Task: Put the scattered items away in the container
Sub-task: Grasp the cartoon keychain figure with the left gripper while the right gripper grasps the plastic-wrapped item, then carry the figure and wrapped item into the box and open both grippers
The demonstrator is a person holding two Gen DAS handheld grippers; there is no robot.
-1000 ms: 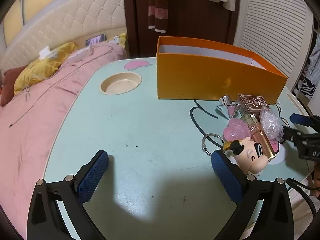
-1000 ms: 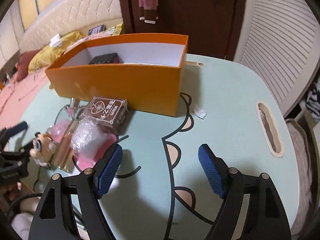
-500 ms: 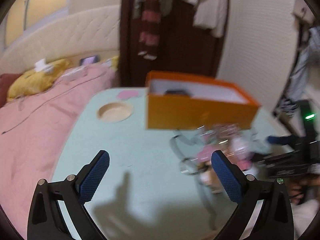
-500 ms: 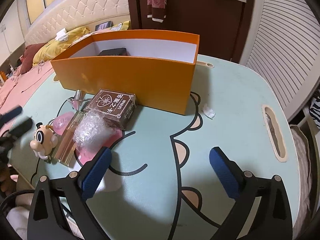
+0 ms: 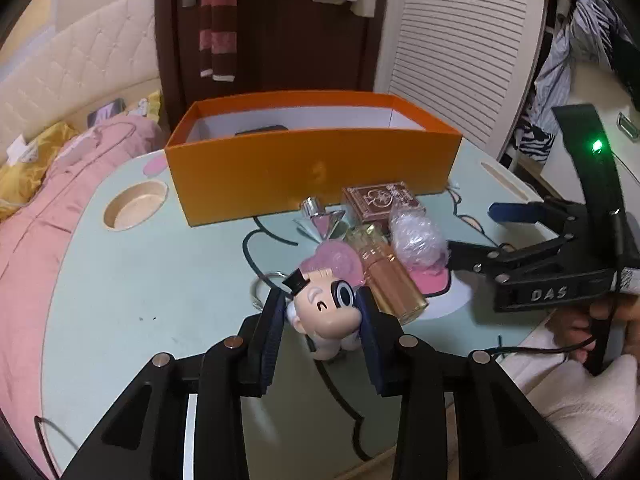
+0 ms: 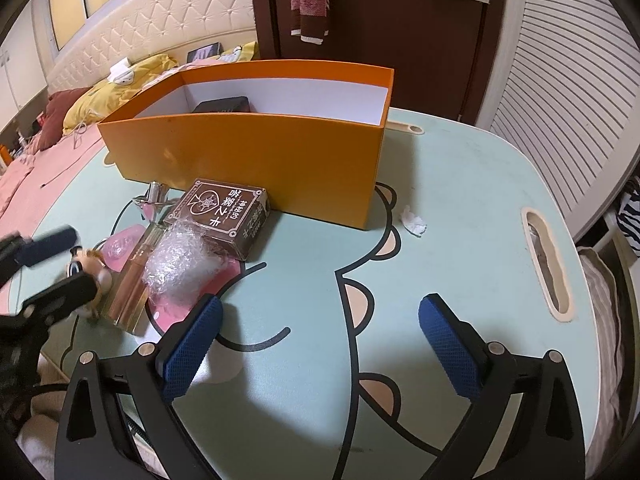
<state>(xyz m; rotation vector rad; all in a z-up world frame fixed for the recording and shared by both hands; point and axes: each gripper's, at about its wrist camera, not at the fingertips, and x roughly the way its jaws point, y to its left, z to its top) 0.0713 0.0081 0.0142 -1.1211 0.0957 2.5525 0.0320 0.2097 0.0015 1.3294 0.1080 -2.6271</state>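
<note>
Since a second ago the left gripper [image 5: 322, 312] has swung from bare tabletop toward the pile, and its jaws, then wide apart, are closing with the cartoon figurine keychain [image 5: 326, 310] between them; both blue pads sit against the sides of its head. Right gripper [image 6: 318, 330] unchanged: jaws wide apart over bare table, nothing between them.

Left wrist view, left to right: round cup recess [image 5: 135, 205] in the mint-green table [image 5: 152, 280], with open surface between it and the gripper. Figurine: smooth glossy plastic, rounded head, small black top hat, metal ring [image 5: 264, 286] just behind. Touching its right side, a rectangular amber perfume bottle [image 5: 386, 270] lying flat, partly over a pink translucent piece [image 5: 340, 260]. Behind these a faceted silver diamond-shaped bottle [image 5: 322, 220] and a brown printed card box [image 5: 380, 200], both near the front wall of the orange cardboard box [image 5: 312, 168] (white inside, one dark item in it). Beside the perfume bottle, a crinkled wad of clear plastic wrap [image 5: 418, 238].

Right wrist view: the same pile lies left of the right gripper's left pad, wrap nearest. Right of the orange box a small white paper scrap [image 6: 414, 220], then a slot handle [image 6: 546, 264] cut near the table's curved right edge. Table between scrap and slot is open.
</note>
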